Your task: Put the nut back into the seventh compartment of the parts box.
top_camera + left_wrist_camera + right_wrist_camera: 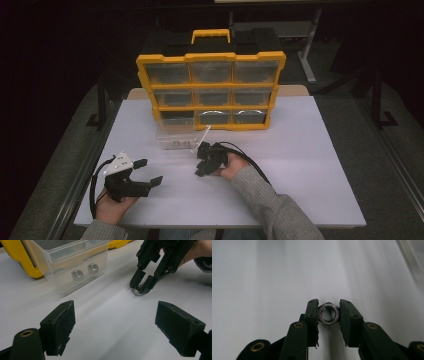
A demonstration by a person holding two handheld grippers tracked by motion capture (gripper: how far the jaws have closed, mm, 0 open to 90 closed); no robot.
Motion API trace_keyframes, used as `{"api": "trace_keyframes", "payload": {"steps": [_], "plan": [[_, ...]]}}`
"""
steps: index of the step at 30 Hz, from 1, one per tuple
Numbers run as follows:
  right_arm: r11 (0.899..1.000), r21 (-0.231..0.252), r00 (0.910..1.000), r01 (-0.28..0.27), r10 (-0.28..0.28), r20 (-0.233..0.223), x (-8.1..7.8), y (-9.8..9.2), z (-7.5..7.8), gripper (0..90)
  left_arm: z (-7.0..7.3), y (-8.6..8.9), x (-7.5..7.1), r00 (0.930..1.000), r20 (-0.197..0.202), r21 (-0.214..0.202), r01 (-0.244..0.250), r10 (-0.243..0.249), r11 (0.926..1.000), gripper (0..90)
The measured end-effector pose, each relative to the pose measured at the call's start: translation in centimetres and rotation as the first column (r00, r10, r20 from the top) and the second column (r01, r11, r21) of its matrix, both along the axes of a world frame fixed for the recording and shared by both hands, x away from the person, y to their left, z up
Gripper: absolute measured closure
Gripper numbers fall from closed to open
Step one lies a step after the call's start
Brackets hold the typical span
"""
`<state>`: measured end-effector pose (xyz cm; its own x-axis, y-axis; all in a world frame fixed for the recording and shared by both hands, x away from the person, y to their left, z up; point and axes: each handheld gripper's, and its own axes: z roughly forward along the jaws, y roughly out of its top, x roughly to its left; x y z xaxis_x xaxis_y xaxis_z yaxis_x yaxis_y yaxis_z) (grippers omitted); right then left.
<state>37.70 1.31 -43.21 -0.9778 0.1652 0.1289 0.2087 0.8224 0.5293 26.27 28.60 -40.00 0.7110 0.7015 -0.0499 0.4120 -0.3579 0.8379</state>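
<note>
Right gripper view: a hex nut (328,314) sits clamped between the two black jaws; its bore faces the camera, so the ring reads nearly round; the pads press on two opposite sides of it, left and right.
Nut, axis: the bore axis runs roughly along the jaws toward the lens; whether the nut rests on the table or is just clear of it cannot be told here.
Right gripper (205,162): jaws drawn in to the nut's width and gripping it; in the high view it points down and to the left at the white table (300,165), just in front of the clear drawer.
Left gripper view: the right gripper's tips meet at the nut (138,290), which touches or nearly touches the table surface.
Left gripper (150,172): jaws spread wide with nothing between them; it hovers over bare table at the near left, well apart from the nut.
Clear drawer (75,262): pulled out onto the table, two more nuts (85,271) lying flat inside, bores upward.
Yellow organiser (210,90): upright behind the drawer, bottom-left slot vacant.
</note>
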Motion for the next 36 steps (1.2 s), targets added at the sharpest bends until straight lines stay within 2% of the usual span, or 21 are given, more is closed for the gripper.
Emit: {"api": "trace_keyframes", "payload": {"steps": [5, 9, 15, 20, 25, 30, 36], "plan": [[1.0, 0.009, 0.9993, 0.006, -0.005, -0.037, 0.3, -0.4, 0.1, 69.0, 0.0, -0.1, 0.0, 1.0, -0.002, -0.003, 0.002, -0.002, 1.0, 16.5], [0.999, 0.037, 0.9989, 0.013, -0.011, -0.046, 0.6, -0.8, 0.6, 69.0, 0.0, 0.0, 0.0, 1.0, -0.002, 0.0, 0.003, -0.003, 1.0, 16.5], [0.997, 0.063, 0.9979, 0.036, -0.032, -0.056, 1.0, -1.3, 2.1, 69.0, 0.0, 0.0, 0.0, 1.0, 0.001, -0.008, -0.001, 0.001, 1.0, 16.5], [0.992, 0.114, 0.9974, 0.054, -0.048, -0.054, 1.9, -2.0, 3.6, 69.0, 0.0, 0.0, 0.0, 1.0, 0.0, -0.009, -0.002, 0.002, 1.0, 16.5], [0.987, 0.136, 0.994, 0.084, -0.074, -0.081, 2.8, -2.6, 5.4, 69.0, -0.1, -0.1, 0.0, 0.9999, -0.002, -0.023, -0.01, 0.01, 0.9997, 16.5], [0.986, 0.146, 0.9956, 0.085, -0.078, -0.053, 3.5, -2.9, 6.6, 69.0, -0.1, -0.1, 0.0, 0.9999, 0.001, -0.024, -0.011, 0.011, 0.9997, 16.5], [0.983, 0.156, 0.9947, 0.096, -0.09, -0.05, 4.1, -3.0, 7.9, 69.0, -0.1, -0.2, 0.0, 0.9999, -0.004, -0.026, -0.011, 0.011, 0.9996, 16.5]]}}
